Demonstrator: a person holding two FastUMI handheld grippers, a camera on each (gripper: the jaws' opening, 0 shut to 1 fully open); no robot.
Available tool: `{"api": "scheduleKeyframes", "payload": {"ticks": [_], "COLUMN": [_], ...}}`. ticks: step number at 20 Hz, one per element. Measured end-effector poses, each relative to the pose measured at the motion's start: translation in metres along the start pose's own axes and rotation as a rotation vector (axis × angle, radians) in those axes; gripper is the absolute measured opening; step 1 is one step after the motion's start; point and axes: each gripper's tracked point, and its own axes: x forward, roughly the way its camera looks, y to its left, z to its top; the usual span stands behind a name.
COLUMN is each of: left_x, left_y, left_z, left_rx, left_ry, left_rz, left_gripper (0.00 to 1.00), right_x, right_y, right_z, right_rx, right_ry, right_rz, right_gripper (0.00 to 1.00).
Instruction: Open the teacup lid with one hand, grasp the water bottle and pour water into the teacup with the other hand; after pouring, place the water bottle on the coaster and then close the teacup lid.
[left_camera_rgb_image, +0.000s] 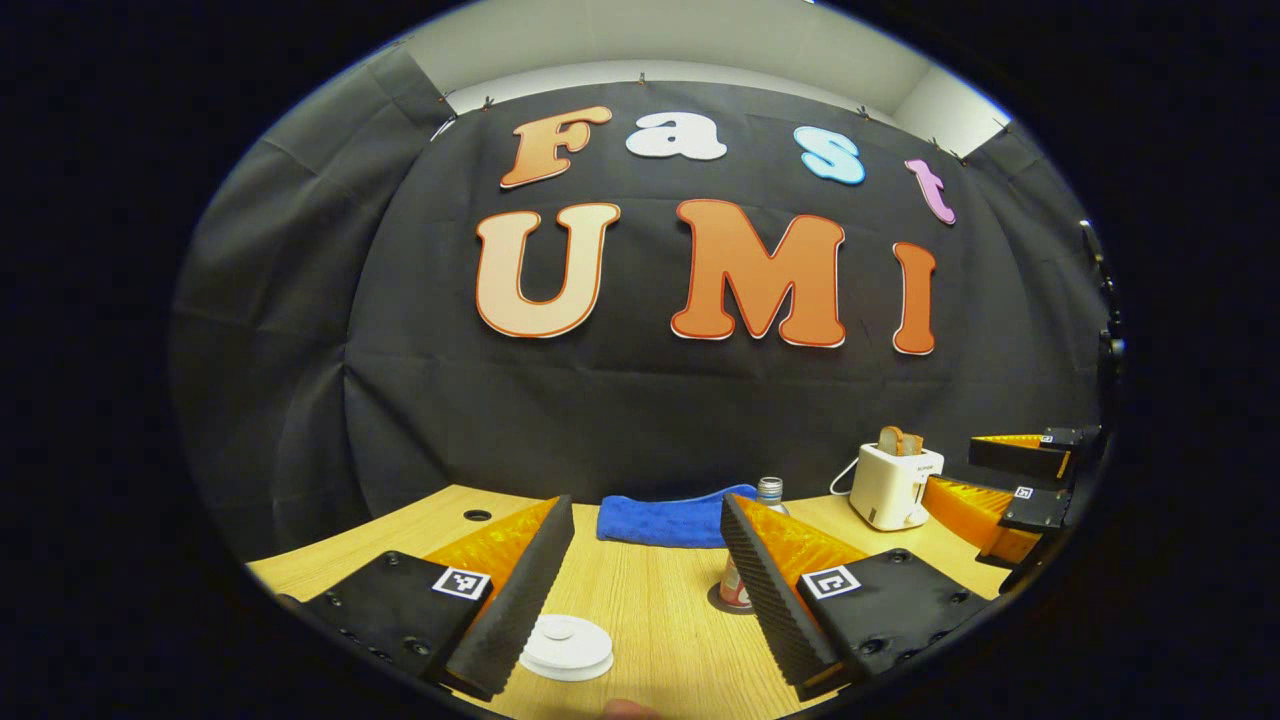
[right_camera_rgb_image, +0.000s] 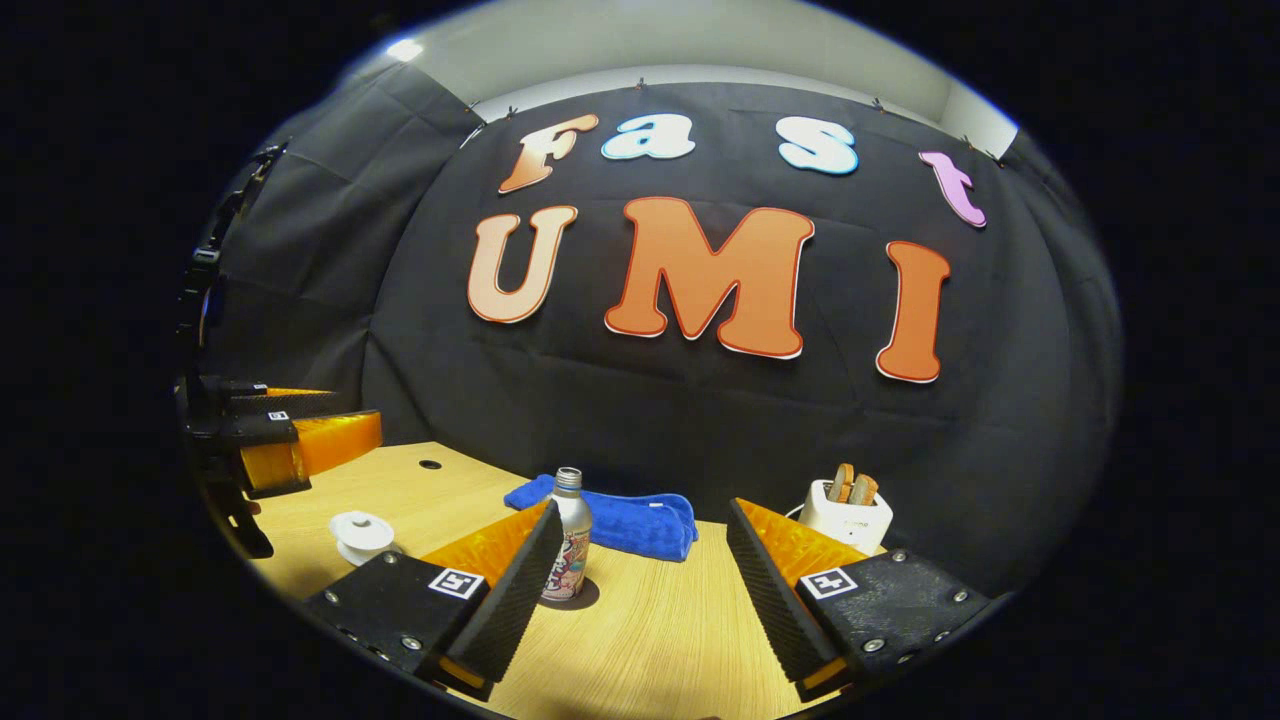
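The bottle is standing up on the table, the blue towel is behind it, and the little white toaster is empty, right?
Not quite: the toaster is not empty. The right gripper view shows slices of bread sticking up out of its top. The rest is right: the bottle stands upright on the table, and the blue towel lies behind it.

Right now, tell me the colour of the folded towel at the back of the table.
Blue. The towel shows best in the right gripper view.
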Motion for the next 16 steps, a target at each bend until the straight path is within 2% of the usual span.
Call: {"api": "scheduleKeyframes", "payload": {"ticks": [5, 10, 11, 12, 14, 15, 16], "left_x": [-0.007, -0.012, -0.015, -0.014, -0.013, -0.013, -0.012], "left_y": [0.002, 0.009, 0.010, 0.010, 0.010, 0.010, 0.011], "left_z": [-0.006, 0.000, 0.001, 0.001, -0.001, -0.003, -0.004], "left_rx": [0.034, 0.040, 0.039, 0.036, 0.028, 0.029, 0.032], "left_ry": [0.008, -0.023, -0.028, -0.031, -0.030, -0.026, -0.024], "left_rz": [0.013, 0.039, 0.042, 0.043, 0.044, 0.046, 0.050], "left_gripper": [1.00, 0.98, 1.00, 0.97, 1.00, 0.94, 0.94], "right_x": [-0.006, -0.005, -0.005, -0.005, -0.005, -0.005, -0.005], "right_y": [0.001, 0.002, 0.002, 0.002, 0.002, 0.002, 0.002], "right_z": [0.000, -0.002, -0.002, -0.001, -0.001, -0.002, -0.002], "right_rx": [0.013, 0.018, 0.015, 0.013, 0.009, 0.009, 0.010], "right_ry": [-0.009, -0.014, -0.015, -0.017, -0.016, -0.012, -0.009], "right_rz": [-0.004, 0.000, 0.002, 0.005, 0.007, 0.007, 0.007], "right_gripper": [0.99, 0.99, 0.99, 0.99, 0.99, 0.99, 0.99]}}
